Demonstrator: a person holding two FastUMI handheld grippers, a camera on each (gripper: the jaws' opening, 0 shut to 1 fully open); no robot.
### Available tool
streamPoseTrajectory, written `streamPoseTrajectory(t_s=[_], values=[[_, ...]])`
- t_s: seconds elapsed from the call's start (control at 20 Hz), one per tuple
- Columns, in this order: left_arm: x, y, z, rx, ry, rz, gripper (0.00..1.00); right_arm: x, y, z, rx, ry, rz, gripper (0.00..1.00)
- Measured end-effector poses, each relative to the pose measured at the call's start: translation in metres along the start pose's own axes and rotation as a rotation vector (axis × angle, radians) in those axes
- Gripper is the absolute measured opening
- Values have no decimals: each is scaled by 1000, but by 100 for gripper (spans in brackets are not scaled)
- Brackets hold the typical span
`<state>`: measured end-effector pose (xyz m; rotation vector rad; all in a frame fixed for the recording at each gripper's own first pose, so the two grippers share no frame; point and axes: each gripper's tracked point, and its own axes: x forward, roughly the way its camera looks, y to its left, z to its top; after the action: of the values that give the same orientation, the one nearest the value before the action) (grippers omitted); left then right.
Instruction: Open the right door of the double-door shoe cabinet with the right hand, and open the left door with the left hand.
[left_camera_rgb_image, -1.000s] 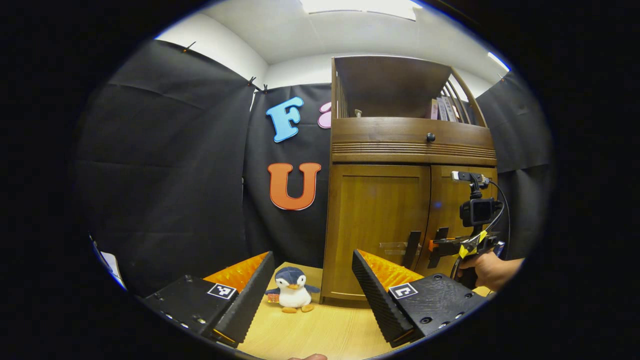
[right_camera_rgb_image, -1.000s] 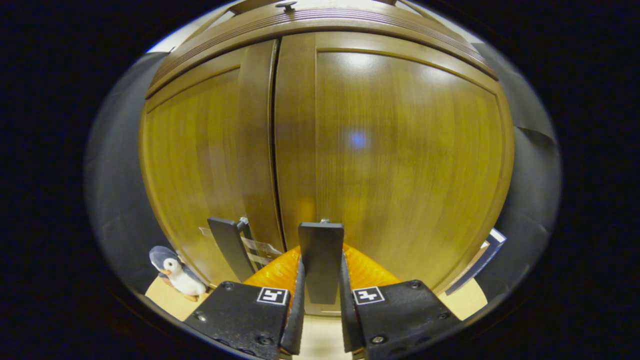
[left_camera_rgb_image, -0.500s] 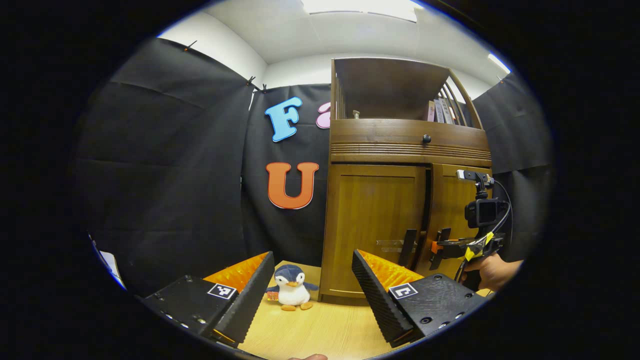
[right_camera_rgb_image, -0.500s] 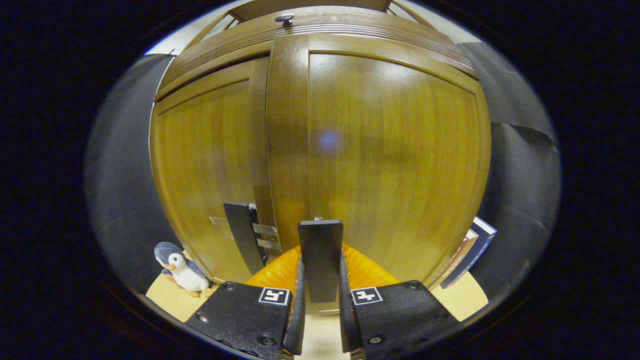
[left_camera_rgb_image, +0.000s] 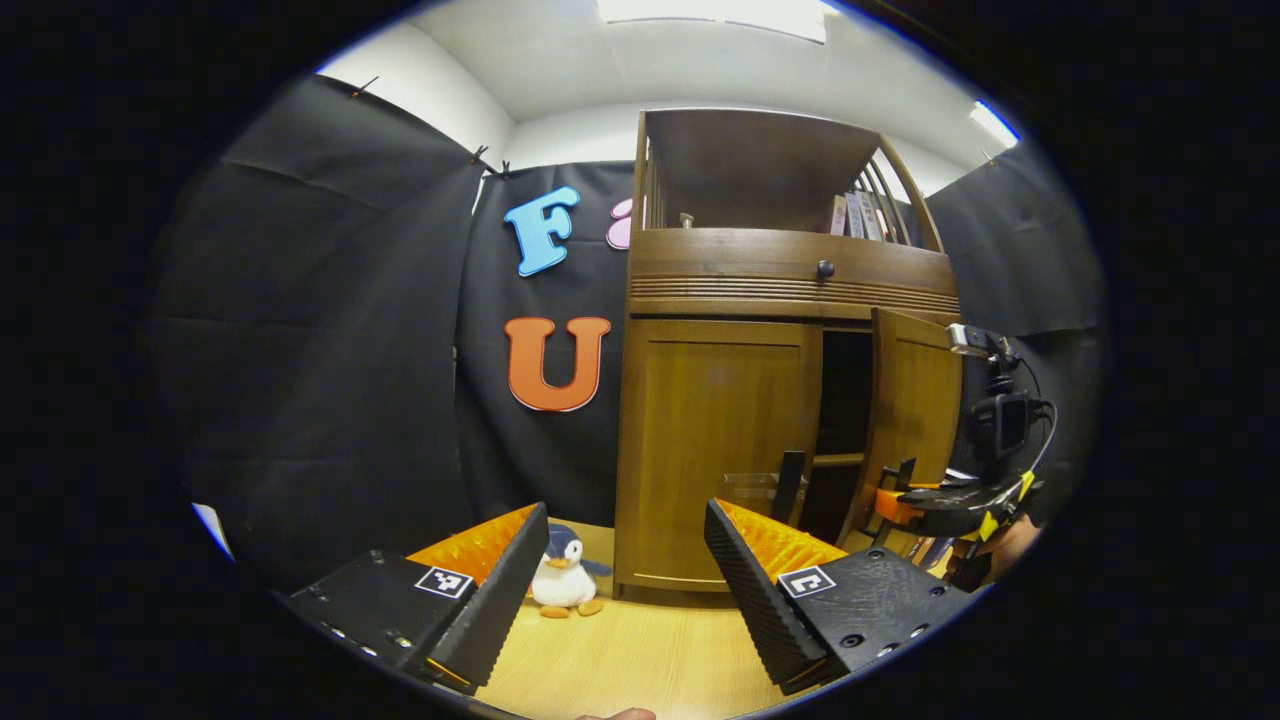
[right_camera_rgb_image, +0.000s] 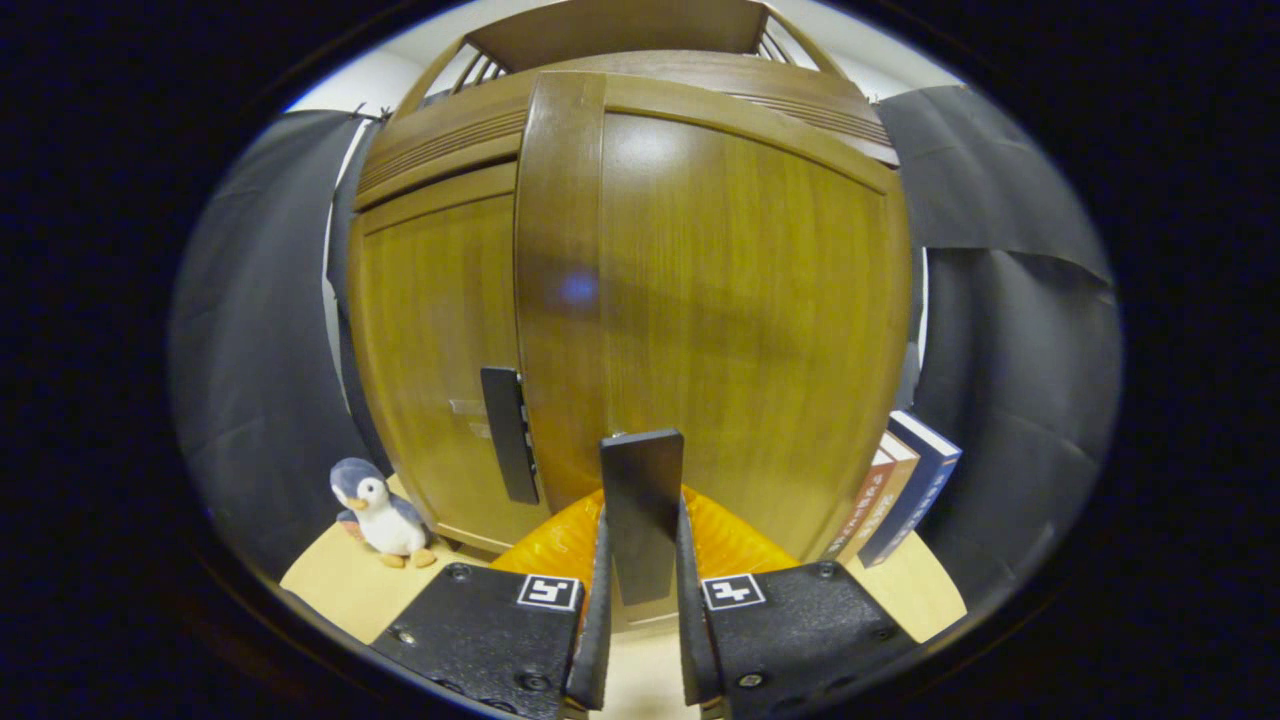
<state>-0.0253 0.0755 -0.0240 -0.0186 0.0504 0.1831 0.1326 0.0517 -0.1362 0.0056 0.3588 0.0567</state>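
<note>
Shoe cabinet (left_camera_rgb_image: 740, 400) in front of you, glossy brown wood standing on the pale wood-grain counter (left_camera_rgb_image: 640, 660), and its right door (left_camera_rgb_image: 915, 410) stands swung out on its hinge with a dark gap showing beside it. Your right tool (right_camera_rgb_image: 641, 590) is pressed in on the flat black handle (right_camera_rgb_image: 641, 515) of that door, ribbed black fingers tight against both its sides, orange backing behind. From the left gripper view you can see that tool (left_camera_rgb_image: 905, 495) off at the door's edge, your hand (left_camera_rgb_image: 1010, 545) half cut off by the rim. Left door (left_camera_rgb_image: 715, 445) sits flush and closed, its own black bar handle (left_camera_rgb_image: 790, 485) untouched. Your left tool (left_camera_rgb_image: 625, 575) is spread wide, well short of the cabinet, holding nothing. Between its fingers sits a plush penguin (left_camera_rgb_image: 563, 585), soft and rounded, partly hidden by the left finger. Books (right_camera_rgb_image: 905, 490) lean at the cabinet's right side; inside the opening it's too dark to make much out beyond a shelf edge.
</note>
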Motion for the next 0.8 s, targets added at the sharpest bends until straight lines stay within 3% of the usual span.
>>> streamPoseTrajectory(t_s=[0.1, 0.5, 0.8], values=[[4, -7, 0, -1, 0, -21, 95, -18, -11, -6, 1, -3, -7, 31], [29, -53, -3, -22, 20, -136, 95, -76, -70, -31, 40, 17, -92, 29], [43, -85, -10, -22, 43, -199, 95, -93, -96, -41, 88, 13, -104, 27]])
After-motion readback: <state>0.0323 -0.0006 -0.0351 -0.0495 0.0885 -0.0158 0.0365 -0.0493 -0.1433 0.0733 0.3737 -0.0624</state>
